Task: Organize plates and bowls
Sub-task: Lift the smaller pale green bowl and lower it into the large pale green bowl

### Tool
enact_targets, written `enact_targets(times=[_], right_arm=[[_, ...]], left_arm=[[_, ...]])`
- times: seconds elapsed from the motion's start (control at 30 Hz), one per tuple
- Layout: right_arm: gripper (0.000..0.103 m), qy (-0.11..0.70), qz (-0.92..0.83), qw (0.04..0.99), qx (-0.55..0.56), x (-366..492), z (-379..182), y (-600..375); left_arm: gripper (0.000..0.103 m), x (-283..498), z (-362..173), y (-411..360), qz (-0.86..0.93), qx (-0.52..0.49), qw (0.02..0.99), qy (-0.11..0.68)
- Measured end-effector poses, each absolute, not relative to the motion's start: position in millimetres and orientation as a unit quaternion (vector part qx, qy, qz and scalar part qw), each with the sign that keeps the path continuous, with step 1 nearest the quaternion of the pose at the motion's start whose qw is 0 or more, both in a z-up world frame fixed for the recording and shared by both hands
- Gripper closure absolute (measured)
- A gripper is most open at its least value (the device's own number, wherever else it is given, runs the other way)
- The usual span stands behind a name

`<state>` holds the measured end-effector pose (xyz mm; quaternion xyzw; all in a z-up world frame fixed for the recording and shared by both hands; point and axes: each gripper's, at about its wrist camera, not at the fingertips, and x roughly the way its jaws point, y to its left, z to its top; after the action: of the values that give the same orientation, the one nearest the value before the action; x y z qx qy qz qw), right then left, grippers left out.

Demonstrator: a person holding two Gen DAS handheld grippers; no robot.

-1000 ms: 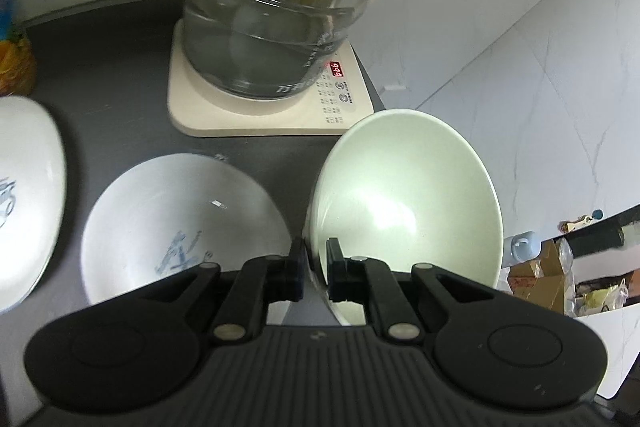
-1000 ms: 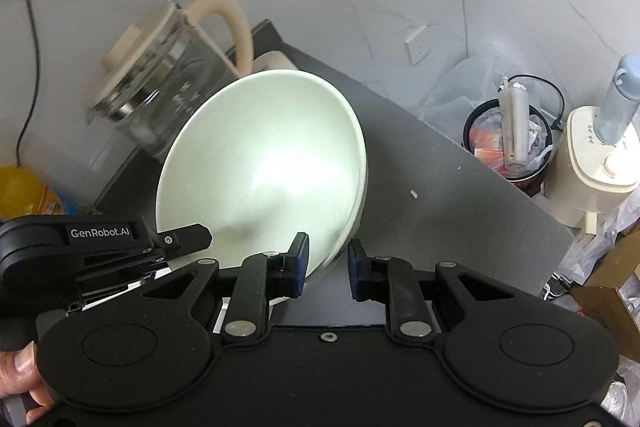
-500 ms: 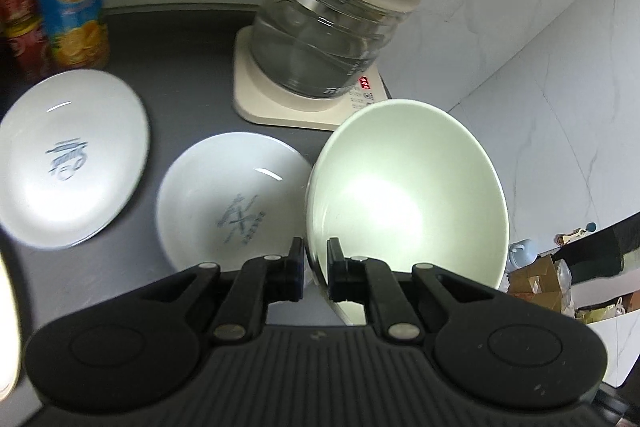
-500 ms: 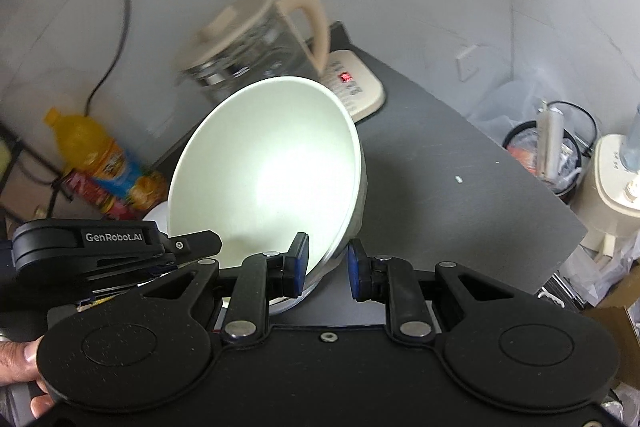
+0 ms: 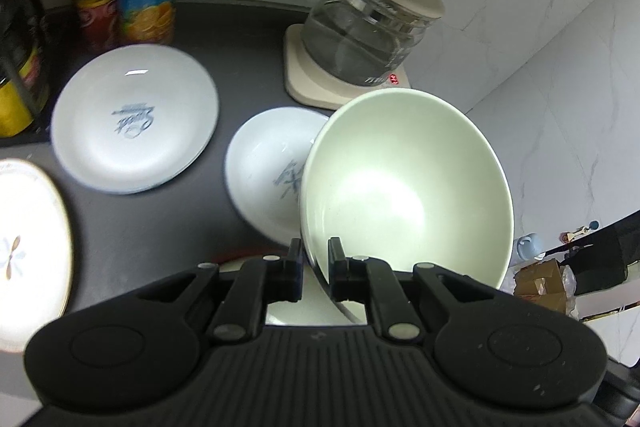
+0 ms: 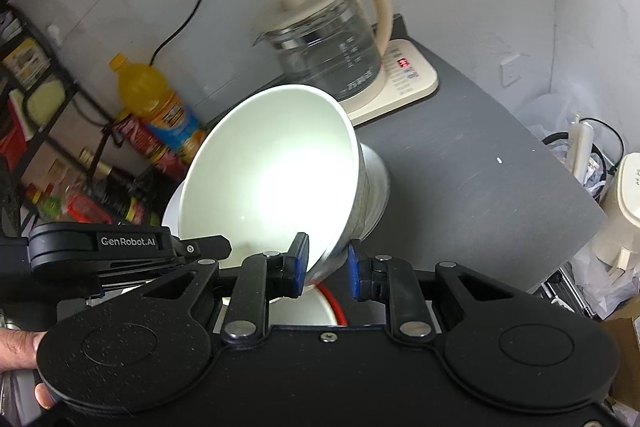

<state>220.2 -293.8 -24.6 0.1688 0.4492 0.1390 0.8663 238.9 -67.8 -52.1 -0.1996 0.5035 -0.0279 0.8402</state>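
Left wrist view: the left gripper [image 5: 314,269] is clamped on the rim of the pale green bowl [image 5: 408,187], held tilted above the dark counter [image 5: 160,219], partly over a small white plate [image 5: 266,167]. Right wrist view: the right gripper [image 6: 327,265] has its fingers apart around the bowl's [image 6: 272,179] rim, not pressing it.

Bright bowl [image 5: 404,187] glare; blurred, warped edges

A home kitchen corner, by the look of it: a dark tabletop [image 5: 248,27] against marble-look wall tiles [image 5: 540,7], a glass electric kettle [image 6: 336,47] on its cream heating base with a red display lit. An orange drink bottle [image 6: 156,103] stands by the wall, a rack of sauce bottles and jars [image 6: 60,187] beside it, and white plates [image 5: 136,119] lie on the tabletop.
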Motion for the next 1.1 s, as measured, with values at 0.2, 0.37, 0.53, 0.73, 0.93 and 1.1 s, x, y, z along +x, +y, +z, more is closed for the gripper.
enact_targets(times=[0.2,0.37,0.53,0.73,0.93,1.1], right_arm=[[0.083,0.458,0.161,0.859,0.16,203.4,-23.4,-283.9],[0.083,0.465,0.177,0.854,0.152,192.6,-25.9,-275.3],[0.083,0.475,0.187,0.848,0.141,184.0,-30.5,-269.4],[0.083,0.482,0.196,0.844,0.131,178.1,-35.6,-263.9],[0.083,0.486,0.205,0.841,0.124,175.1,-33.5,-260.2],[0.083,0.495,0.209,0.835,0.116,174.1,-37.3,-258.0]], left_arm=[[0.093,212.0,-56.5,-53.2,-0.013,-0.211,0.836,0.507],[0.092,193.9,-62.5,-43.5,-0.001,-0.216,0.831,0.513],[0.091,179.1,-72.7,-38.9,0.011,-0.217,0.823,0.525],[0.09,167.9,-80.6,-34.8,0.016,-0.217,0.819,0.532],[0.09,160.0,-79.7,-30.5,0.022,-0.222,0.813,0.538],[0.09,154.9,-85.5,-29.6,0.025,-0.224,0.806,0.547]])
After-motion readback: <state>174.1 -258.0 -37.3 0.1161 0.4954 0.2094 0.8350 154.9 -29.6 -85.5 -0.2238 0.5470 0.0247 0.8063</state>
